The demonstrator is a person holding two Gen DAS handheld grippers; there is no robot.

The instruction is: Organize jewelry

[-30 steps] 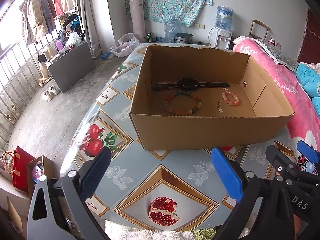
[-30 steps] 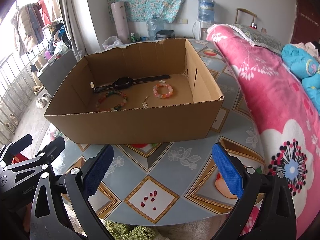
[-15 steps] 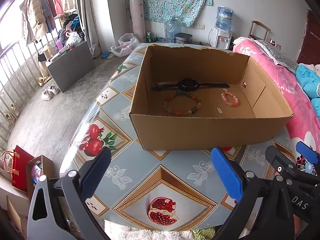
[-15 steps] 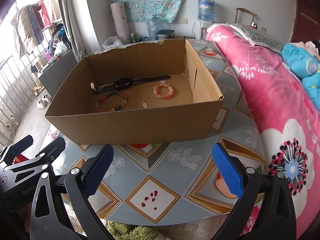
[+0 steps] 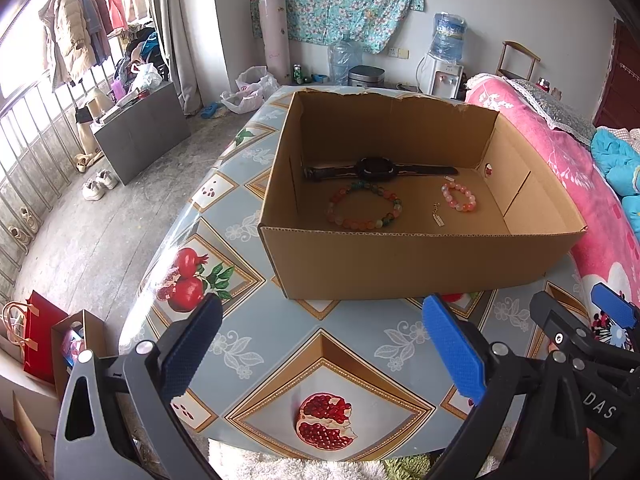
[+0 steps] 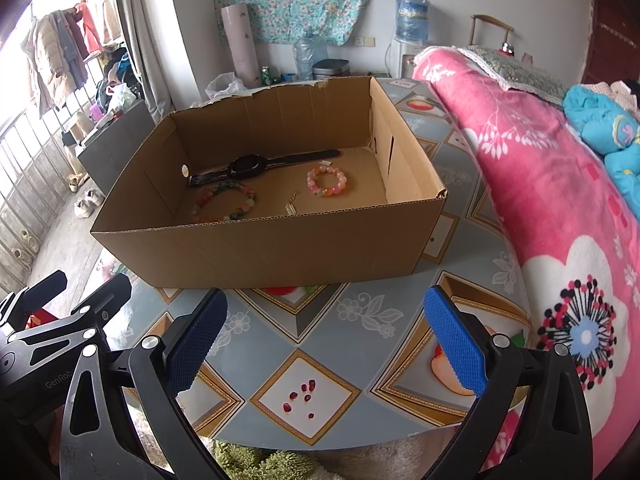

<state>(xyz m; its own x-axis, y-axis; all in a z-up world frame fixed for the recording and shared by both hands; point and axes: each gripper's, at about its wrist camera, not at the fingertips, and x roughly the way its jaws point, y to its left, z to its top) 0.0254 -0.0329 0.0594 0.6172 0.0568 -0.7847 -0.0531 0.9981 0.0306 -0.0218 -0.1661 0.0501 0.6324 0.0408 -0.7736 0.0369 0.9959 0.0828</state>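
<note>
An open cardboard box [image 5: 416,264] [image 6: 280,252] stands on the patterned table. Inside lie a black watch [image 5: 376,169] [image 6: 248,166], a large multicoloured bead bracelet [image 5: 364,210] [image 6: 224,202], a small pink bead bracelet [image 5: 459,197] [image 6: 327,184] and a small silver chain piece [image 5: 438,216] [image 6: 292,202]. My left gripper [image 5: 324,344] is open and empty, held in front of the box. My right gripper [image 6: 326,340] is open and empty, also in front of the box. Each gripper shows at the edge of the other's view.
The table [image 5: 240,216] has a glossy blue cloth with pomegranate prints. A pink floral blanket [image 6: 560,208] lies along the right side. The floor drops away to the left, with a grey cabinet [image 5: 140,132], shoes and bags.
</note>
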